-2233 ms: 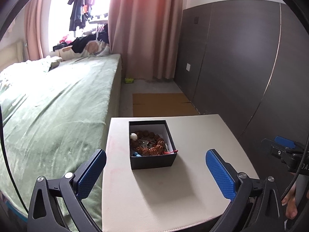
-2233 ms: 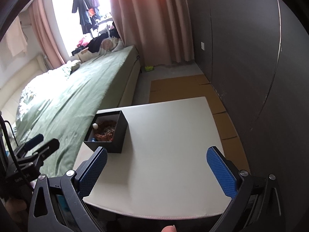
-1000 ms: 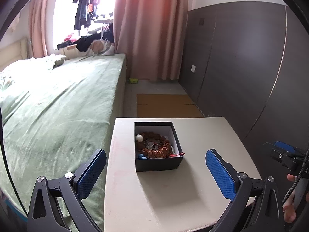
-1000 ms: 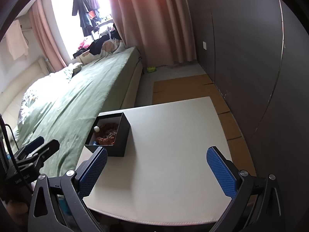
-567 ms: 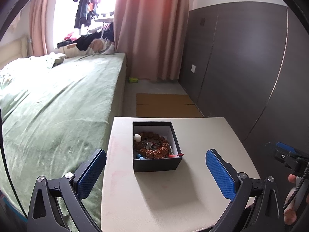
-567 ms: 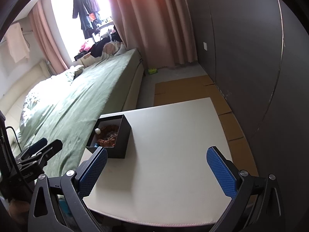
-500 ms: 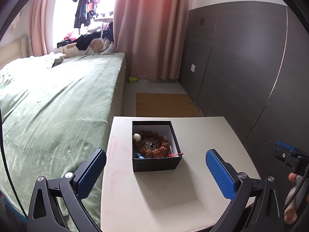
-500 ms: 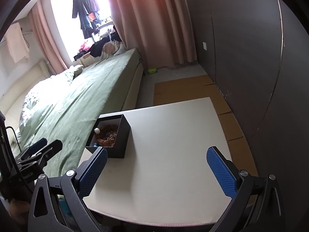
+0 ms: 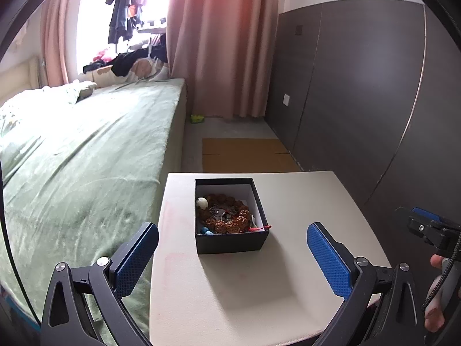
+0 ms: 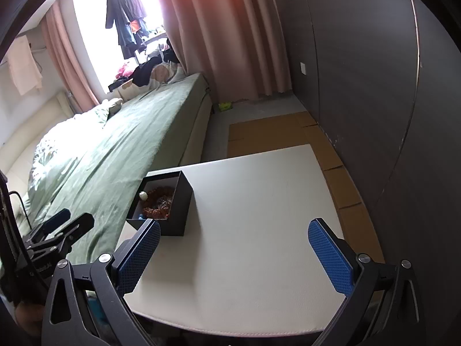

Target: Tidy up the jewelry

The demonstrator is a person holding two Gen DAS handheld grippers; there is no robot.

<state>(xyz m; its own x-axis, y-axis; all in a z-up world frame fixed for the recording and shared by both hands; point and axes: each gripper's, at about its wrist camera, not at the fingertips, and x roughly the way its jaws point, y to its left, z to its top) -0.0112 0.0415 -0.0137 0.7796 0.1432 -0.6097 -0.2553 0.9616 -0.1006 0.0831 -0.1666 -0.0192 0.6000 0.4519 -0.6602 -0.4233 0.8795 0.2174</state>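
A black open box [image 9: 230, 242] stands on the white table [image 9: 245, 288]. It holds a brown bead bracelet [image 9: 227, 219], a white bead [image 9: 202, 202], blue beads and a red cord. My left gripper [image 9: 230, 256] is open and empty, hovering just in front of the box. My right gripper [image 10: 234, 250] is open and empty over the table's near part, with the box [image 10: 175, 210] to its left, beside its left finger. The right gripper also shows at the right edge of the left wrist view [image 9: 426, 225].
A bed with a green sheet [image 9: 72, 158] runs along the table's left side. A dark wall panel [image 9: 360, 101] stands on the right. Flat cardboard [image 9: 245, 155] lies on the floor beyond the table. Pink curtains [image 9: 222, 43] hang at the back.
Both grippers have shifted only slightly; the box sits a touch lower and nearer in the left wrist view. Both stay open and empty.
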